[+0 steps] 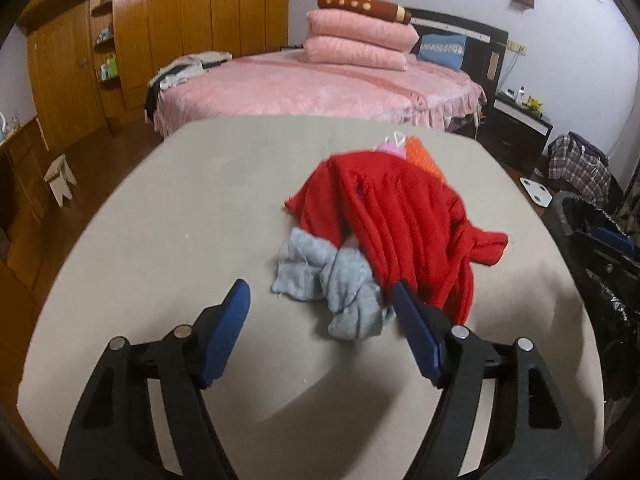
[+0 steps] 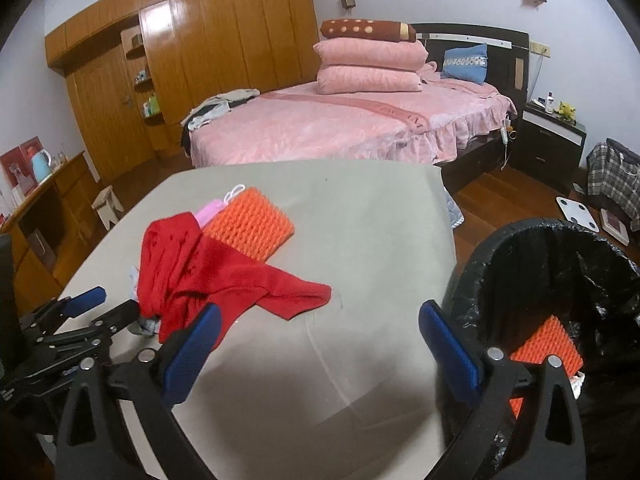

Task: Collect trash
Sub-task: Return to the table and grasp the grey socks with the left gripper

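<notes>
A pile of scraps lies on the beige-covered table (image 1: 160, 208). It holds a red cloth (image 1: 404, 216), a crumpled grey cloth (image 1: 320, 276), an orange foam net (image 2: 252, 224) and a pink mask with white loops (image 2: 210, 212). My left gripper (image 1: 321, 294) stands open around the near end of the grey cloth; its left pad is clear of the cloth and its right pad is at the red cloth's edge. Nothing is between the open fingers of my right gripper (image 2: 320, 312), which hovers over bare table beside the red cloth (image 2: 224, 276). A black-lined trash bin (image 2: 500, 248) at the right holds another orange net (image 2: 548, 348).
Beyond the table is a pink bed (image 2: 340, 120) with stacked pillows. A small stool (image 2: 108, 204) stands on the wooden floor at the left. At the right are a dark nightstand (image 2: 548, 140), a white scale (image 2: 576, 208) and a plaid bag (image 2: 612, 176).
</notes>
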